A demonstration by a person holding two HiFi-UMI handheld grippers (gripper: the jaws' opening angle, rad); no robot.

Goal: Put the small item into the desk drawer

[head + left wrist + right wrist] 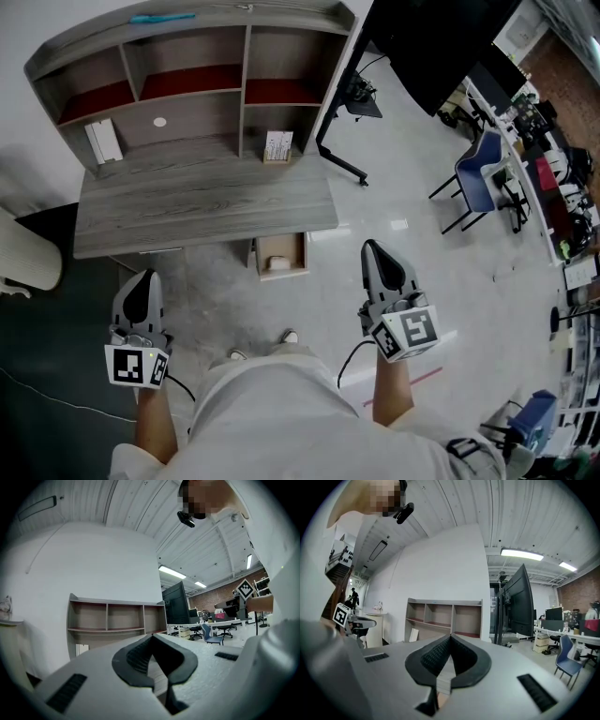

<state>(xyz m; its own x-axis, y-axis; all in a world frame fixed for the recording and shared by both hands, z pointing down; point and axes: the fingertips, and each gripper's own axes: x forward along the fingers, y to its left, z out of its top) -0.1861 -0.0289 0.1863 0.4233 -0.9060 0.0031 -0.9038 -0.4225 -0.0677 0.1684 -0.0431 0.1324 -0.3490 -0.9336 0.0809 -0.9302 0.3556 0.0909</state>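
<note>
In the head view a grey wooden desk [202,202] with a shelf hutch [187,66] stands ahead of me. Under its front edge an open drawer [302,251] holds a pale item [277,265]. A small white printed box [277,146] stands on the desktop at the hutch's right bay. My left gripper [142,278] hovers shut and empty, short of the desk at the left. My right gripper [372,247] is shut too, level, just right of the drawer. Both gripper views show the jaws meeting, left gripper [151,637] and right gripper [450,636], with the hutch [443,616] beyond them.
White books [103,141] lean in the hutch's left bay. A black screen on a stand [337,141] rises right of the desk, with a blue chair [483,173] and cluttered tables further right. A white rounded object [23,253] and dark mat lie left. My shoes [286,336] face the drawer.
</note>
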